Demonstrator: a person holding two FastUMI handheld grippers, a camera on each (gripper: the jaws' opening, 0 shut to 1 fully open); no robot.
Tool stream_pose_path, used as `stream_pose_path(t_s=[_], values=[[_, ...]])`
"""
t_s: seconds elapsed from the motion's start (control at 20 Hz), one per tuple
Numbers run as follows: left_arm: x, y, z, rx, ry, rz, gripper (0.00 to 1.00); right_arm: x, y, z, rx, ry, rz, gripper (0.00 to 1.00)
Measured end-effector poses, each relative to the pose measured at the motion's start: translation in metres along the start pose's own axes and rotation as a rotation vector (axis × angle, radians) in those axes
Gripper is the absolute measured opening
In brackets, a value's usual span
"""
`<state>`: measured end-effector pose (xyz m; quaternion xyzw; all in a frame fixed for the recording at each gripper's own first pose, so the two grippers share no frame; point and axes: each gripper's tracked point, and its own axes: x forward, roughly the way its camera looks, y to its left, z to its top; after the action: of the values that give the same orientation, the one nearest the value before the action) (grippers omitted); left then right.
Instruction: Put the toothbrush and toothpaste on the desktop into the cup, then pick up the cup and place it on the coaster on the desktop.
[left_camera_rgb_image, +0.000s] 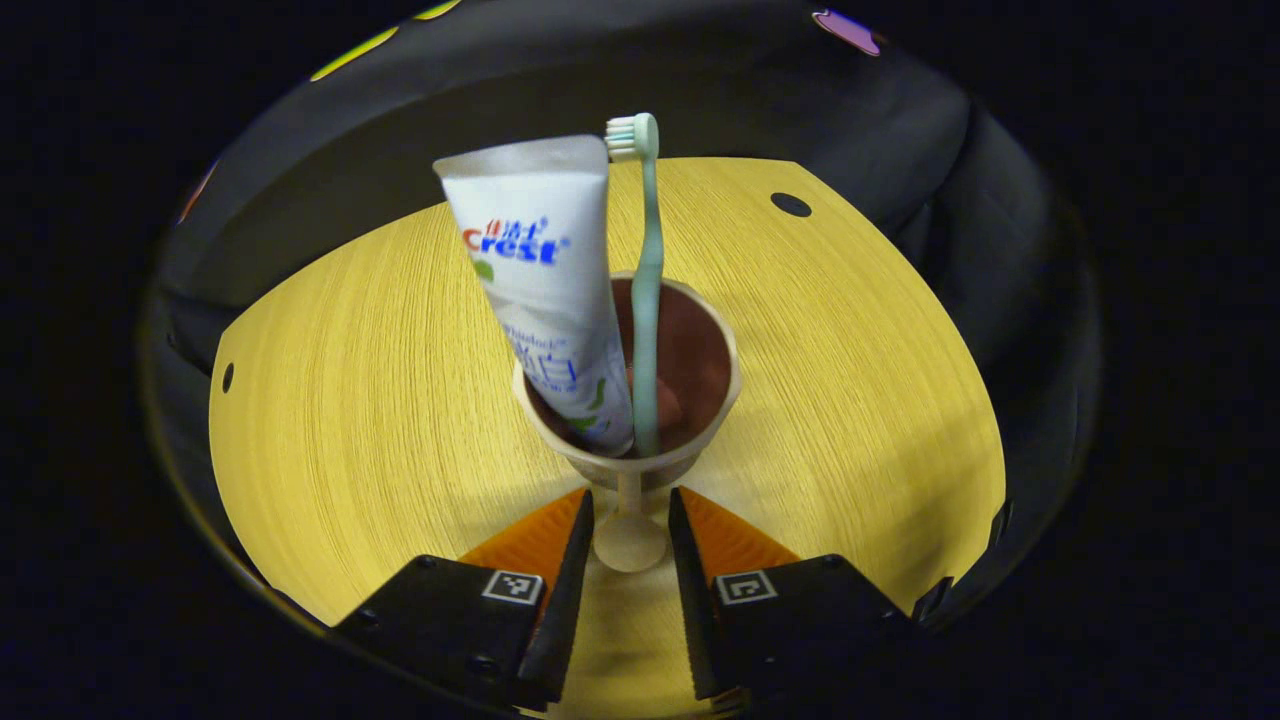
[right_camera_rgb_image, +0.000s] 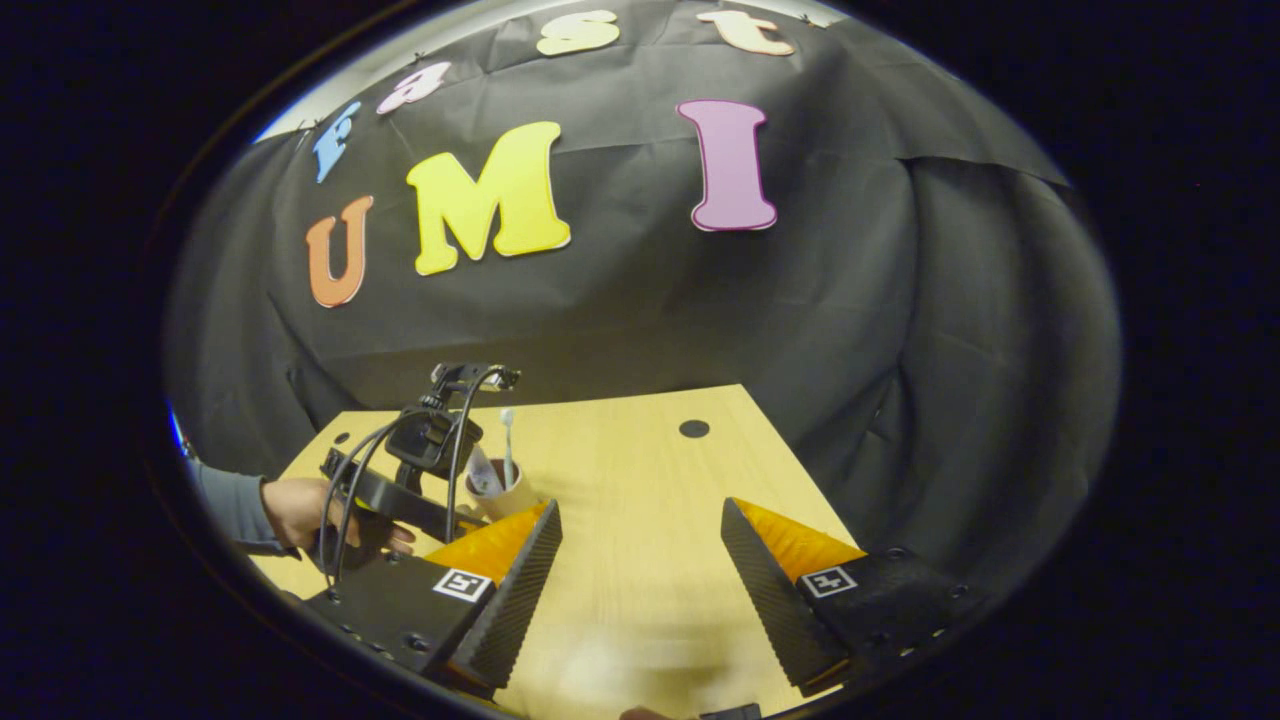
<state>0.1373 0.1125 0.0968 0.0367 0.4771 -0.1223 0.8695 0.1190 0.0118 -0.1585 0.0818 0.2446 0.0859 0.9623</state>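
Already loaded: toothbrush (left_camera_rgb_image: 647, 290) and toothpaste (left_camera_rgb_image: 545, 290) stand in the cup (left_camera_rgb_image: 628, 462); left gripper (left_camera_rgb_image: 628, 540) pinches its stem (coaster placement remains); right gripper (right_camera_rgb_image: 640, 560) wide open, empty.

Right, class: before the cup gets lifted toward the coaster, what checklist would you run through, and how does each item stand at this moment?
1. Toothpaste inside the cup: ok, leaning on the rim.
2. Toothbrush inside the cup: ok, bristles up.
3. Left gripper lined up on the cup's handle: ok, one finger on each side.
4. Both fingers pressing the handle: cannot tell.
5. Right gripper out of the way: ok, open, apart from the cup over the table.
6. Coaster's place: cannot tell.
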Motion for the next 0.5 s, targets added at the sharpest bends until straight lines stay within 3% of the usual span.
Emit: stream_pose_path(t_s=[0.05,0.2,0.25,0.3,0.35,0.4,0.5], values=[[-0.008,0.000,0.000,-0.003,-0.007,-0.021,0.58,-0.001,0.003,0.002,-0.005,-0.001,0.012,0.96],[-0.043,0.009,0.008,0.030,-0.080,-0.042,0.62,0.003,0.020,0.006,-0.027,-0.010,0.059,0.96],[-0.057,0.015,0.014,0.036,-0.116,-0.040,0.74,0.004,0.025,0.007,-0.040,-0.010,0.072,0.96],[-0.071,0.022,0.020,0.030,-0.153,-0.035,0.65,0.003,0.030,0.007,-0.053,-0.012,0.089,0.96],[-0.085,0.029,0.023,0.015,-0.179,-0.031,0.67,0.002,0.036,0.008,-0.065,-0.016,0.102,0.96],[-0.101,0.036,0.025,-0.002,-0.201,-0.026,0.73,0.000,0.042,0.010,-0.077,-0.019,0.119,0.96],[-0.131,0.053,0.028,-0.035,-0.251,-0.011,1.00,-0.003,0.053,0.011,-0.101,-0.029,0.147,0.96]])
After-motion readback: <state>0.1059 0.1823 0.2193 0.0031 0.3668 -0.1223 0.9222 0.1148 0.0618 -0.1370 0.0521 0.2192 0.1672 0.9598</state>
